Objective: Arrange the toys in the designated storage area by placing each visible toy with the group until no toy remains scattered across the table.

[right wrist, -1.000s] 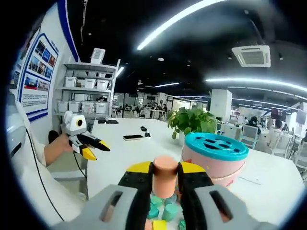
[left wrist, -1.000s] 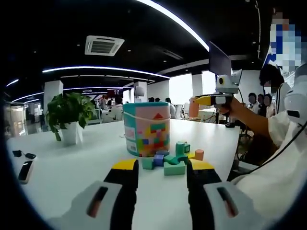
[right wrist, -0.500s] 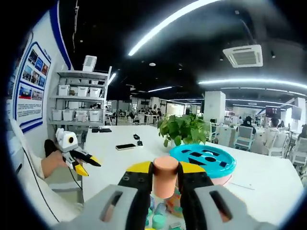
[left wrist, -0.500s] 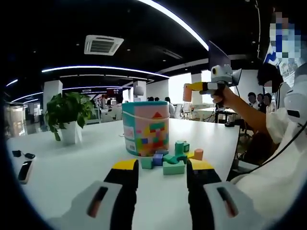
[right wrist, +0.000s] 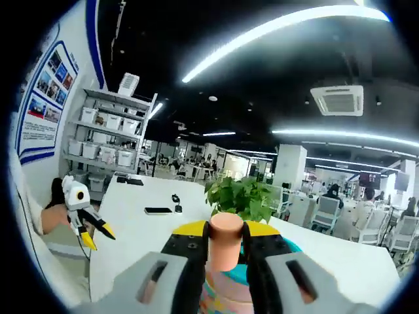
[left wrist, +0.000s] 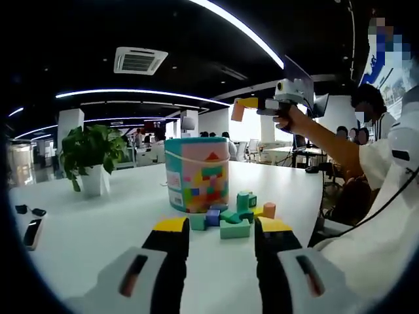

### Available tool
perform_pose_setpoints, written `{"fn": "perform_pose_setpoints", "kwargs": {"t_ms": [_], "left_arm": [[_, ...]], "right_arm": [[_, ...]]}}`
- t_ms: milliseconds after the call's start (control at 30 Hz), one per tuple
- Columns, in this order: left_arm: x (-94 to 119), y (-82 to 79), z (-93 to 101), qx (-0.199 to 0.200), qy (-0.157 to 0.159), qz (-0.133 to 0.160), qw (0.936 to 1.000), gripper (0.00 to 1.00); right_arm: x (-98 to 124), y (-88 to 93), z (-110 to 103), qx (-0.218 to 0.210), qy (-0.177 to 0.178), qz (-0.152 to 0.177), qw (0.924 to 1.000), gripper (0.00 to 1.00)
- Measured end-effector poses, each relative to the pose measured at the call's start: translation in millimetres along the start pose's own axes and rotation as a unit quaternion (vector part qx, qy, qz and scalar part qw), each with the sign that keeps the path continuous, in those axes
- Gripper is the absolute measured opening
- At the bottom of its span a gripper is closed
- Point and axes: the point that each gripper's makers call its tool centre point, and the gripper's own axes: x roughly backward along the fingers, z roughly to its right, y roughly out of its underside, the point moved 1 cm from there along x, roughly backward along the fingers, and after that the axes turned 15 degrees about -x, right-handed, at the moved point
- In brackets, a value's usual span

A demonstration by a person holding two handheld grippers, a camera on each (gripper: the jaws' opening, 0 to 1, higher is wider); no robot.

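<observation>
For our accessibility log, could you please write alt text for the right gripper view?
The right gripper is shut on a peach cylinder block, held above the teal-lidded toy bucket. Behind it stand a potted plant and a white table; the left gripper shows at left.

Long ceiling light strips [left wrist: 242, 29] glare white against a dark ceiling (bowed by fisheye distortion); the white bench [left wrist: 98, 216] is evenly bright, the background soft.
</observation>
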Motion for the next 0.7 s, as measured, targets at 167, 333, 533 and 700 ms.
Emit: {"fn": "perform_pose_setpoints", "kwargs": {"t_ms": [167, 333, 533, 700], "left_arm": [[0, 0.7, 0.1, 0.0, 0.001, 0.0, 1.0, 0.41], [-2, 2.7, 0.8, 0.004, 0.002, -0.001, 1.0, 0.4], [-4, 2.3, 1.6, 0.008, 0.005, 0.003, 0.9999, 0.4], [-6, 3.4, 5.4, 0.007, 0.012, 0.002, 0.9999, 0.4]], "right_arm": [[-17, -4.2, 21, -0.023, 0.02, -0.018, 0.9994, 0.2], [-34, 2.9, 58, -0.032, 0.071, -0.036, 0.9963, 0.2], [-56, 17.4, 81, -0.067, 0.088, -0.049, 0.9926, 0.2], [-71, 36.0, 97, -0.086, 0.105, -0.064, 0.9886, 0.2]]}}
